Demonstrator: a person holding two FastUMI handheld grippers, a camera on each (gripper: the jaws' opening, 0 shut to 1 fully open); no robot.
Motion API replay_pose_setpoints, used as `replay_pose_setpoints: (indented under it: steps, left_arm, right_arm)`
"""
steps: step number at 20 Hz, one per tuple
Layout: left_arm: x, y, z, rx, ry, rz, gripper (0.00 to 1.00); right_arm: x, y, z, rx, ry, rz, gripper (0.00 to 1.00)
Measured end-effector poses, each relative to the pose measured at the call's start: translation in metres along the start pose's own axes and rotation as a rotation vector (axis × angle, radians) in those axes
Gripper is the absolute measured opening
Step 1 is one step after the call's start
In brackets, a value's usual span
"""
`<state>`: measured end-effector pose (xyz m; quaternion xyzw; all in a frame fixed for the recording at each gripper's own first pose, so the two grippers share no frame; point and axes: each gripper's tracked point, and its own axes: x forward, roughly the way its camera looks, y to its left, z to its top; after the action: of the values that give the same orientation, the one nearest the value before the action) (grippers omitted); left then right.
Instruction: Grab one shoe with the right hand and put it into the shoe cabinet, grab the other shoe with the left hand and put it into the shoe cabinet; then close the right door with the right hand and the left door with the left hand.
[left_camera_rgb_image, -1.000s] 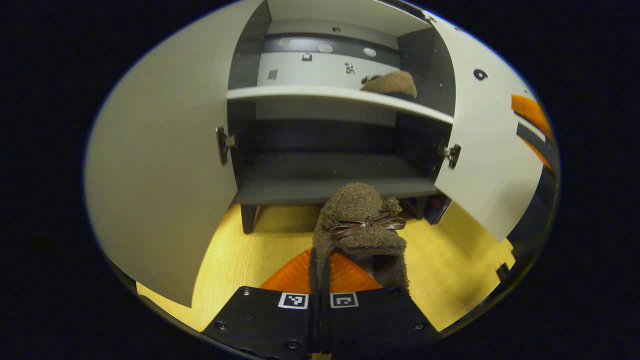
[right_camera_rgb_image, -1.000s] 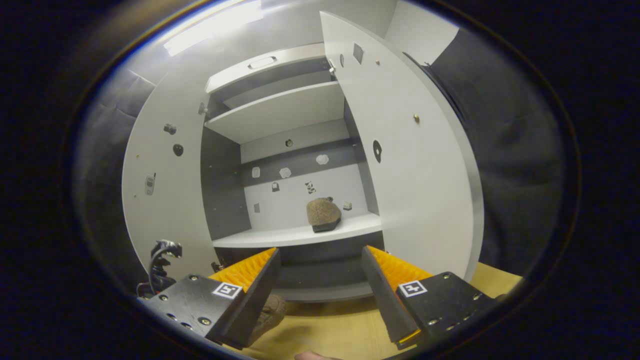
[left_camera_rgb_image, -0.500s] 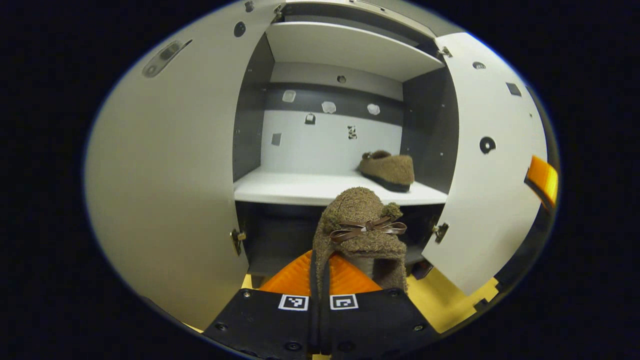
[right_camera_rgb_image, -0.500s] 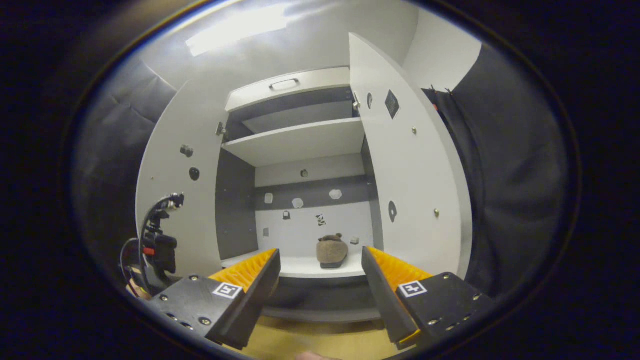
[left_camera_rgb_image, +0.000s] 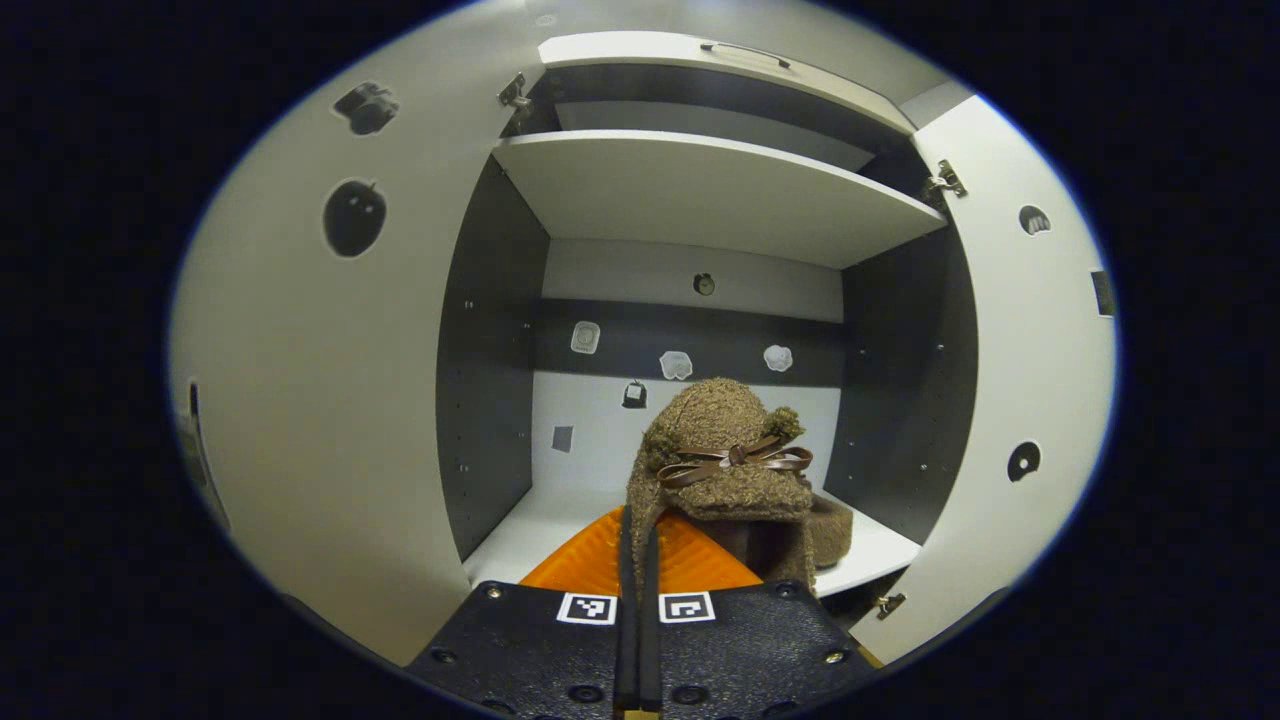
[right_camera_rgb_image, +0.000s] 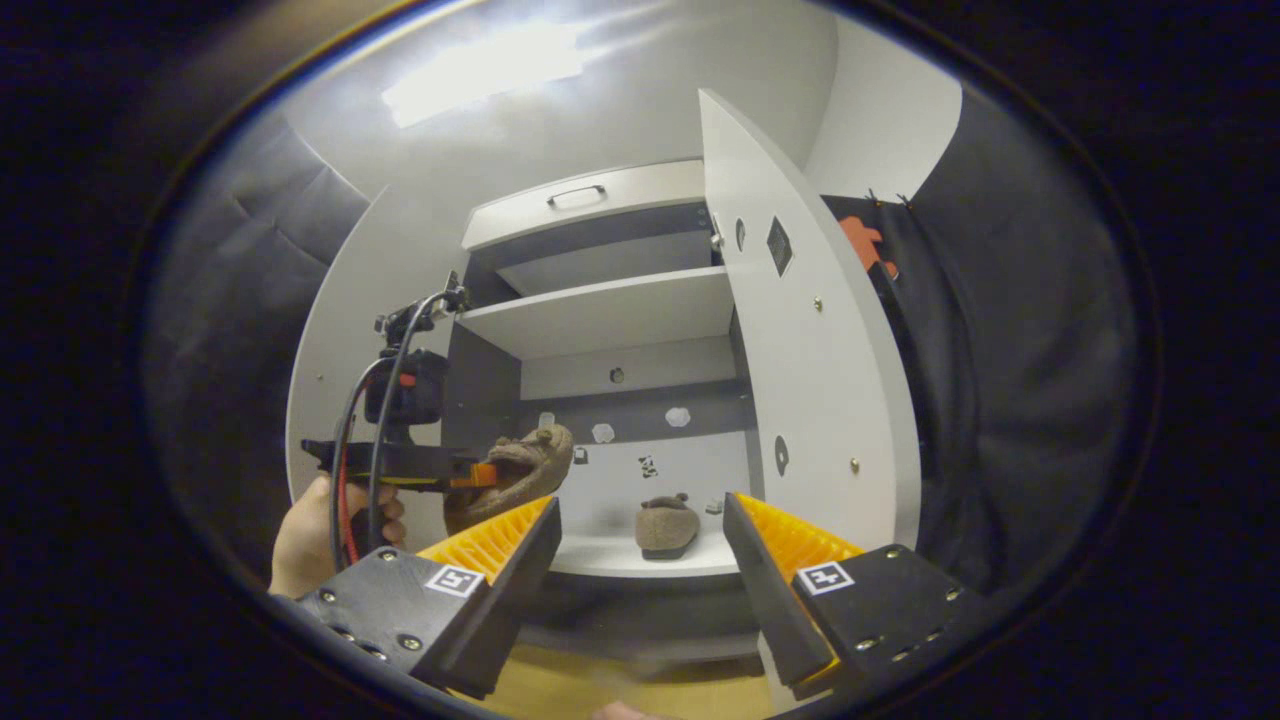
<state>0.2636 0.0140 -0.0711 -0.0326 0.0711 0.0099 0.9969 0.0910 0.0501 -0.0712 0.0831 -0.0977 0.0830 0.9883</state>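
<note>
A brown fuzzy shoe (left_camera_rgb_image: 722, 458) with a leather bow hangs in front of the open shoe cabinet, and my left gripper (left_camera_rgb_image: 640, 540) is shut on its edge. It hovers at the height of the white middle shelf (left_camera_rgb_image: 540, 530). The other brown shoe (left_camera_rgb_image: 832, 522) rests on that shelf at the right, mostly hidden behind the held one. In the right gripper view, the shelved shoe (right_camera_rgb_image: 668, 525) sits between the open fingers of my right gripper (right_camera_rgb_image: 640, 565), far beyond them. The left gripper (right_camera_rgb_image: 478, 476) holds its shoe (right_camera_rgb_image: 515, 468) near the cabinet's left side.
Both cabinet doors stand wide open: the left door (left_camera_rgb_image: 300, 400) and the right door (left_camera_rgb_image: 1030, 400). An upper shelf (left_camera_rgb_image: 700, 190) spans the cabinet above. A hand (right_camera_rgb_image: 305, 535) grips the left gripper's handle. Yellow wooden floor (right_camera_rgb_image: 620, 690) lies below.
My left gripper has risen with the shoe from near the floor to the middle shelf's level and moved closer to the cabinet. The right gripper stays open, drawn back slightly.
</note>
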Motion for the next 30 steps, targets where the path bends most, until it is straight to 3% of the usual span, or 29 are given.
replay_pose_setpoints:
  steps: [5, 11, 14, 16, 18, 20, 22, 23, 25, 30]
  left_arm:
    - [0.05, 0.005, -0.004, -0.03, 0.034, 0.045, 0.01]
    - [0.111, 0.017, -0.058, -0.051, 0.175, 0.068, 0.01]
    - [0.131, 0.035, -0.089, -0.045, 0.241, 0.12, 0.01]
    - [0.136, 0.035, -0.095, -0.05, 0.237, 0.098, 0.04]
    - [0.139, 0.04, -0.09, -0.081, 0.196, 0.099, 0.17]
    - [0.141, 0.049, -0.085, -0.039, 0.164, 0.106, 0.33]
    - [0.152, 0.061, -0.083, -0.012, 0.142, 0.142, 0.78]
    - [0.134, 0.062, -0.08, -0.012, 0.159, 0.163, 1.0]
    - [0.124, 0.066, -0.08, -0.011, 0.158, 0.172, 0.96]
    - [0.067, 0.054, -0.055, -0.038, 0.074, 0.082, 0.97]
  right_arm:
    - [-0.007, -0.004, -0.005, -0.017, 0.01, -0.011, 0.98]
    - [-0.013, -0.009, -0.011, -0.012, 0.025, -0.022, 0.98]
    - [-0.019, -0.011, -0.014, -0.021, 0.036, -0.025, 0.98]
    - [-0.024, -0.015, -0.016, -0.023, 0.041, -0.04, 0.98]
    - [-0.031, -0.017, -0.02, -0.016, 0.051, -0.052, 0.98]
    - [-0.041, -0.017, -0.022, -0.009, 0.057, -0.057, 0.98]
    - [-0.052, -0.017, -0.025, -0.028, 0.065, -0.06, 0.98]
    - [-0.058, -0.019, -0.025, -0.037, 0.064, -0.076, 0.98]
    - [-0.07, -0.018, -0.025, -0.055, 0.062, -0.097, 0.98]
    - [-0.112, -0.017, -0.031, -0.093, 0.068, -0.145, 0.98]
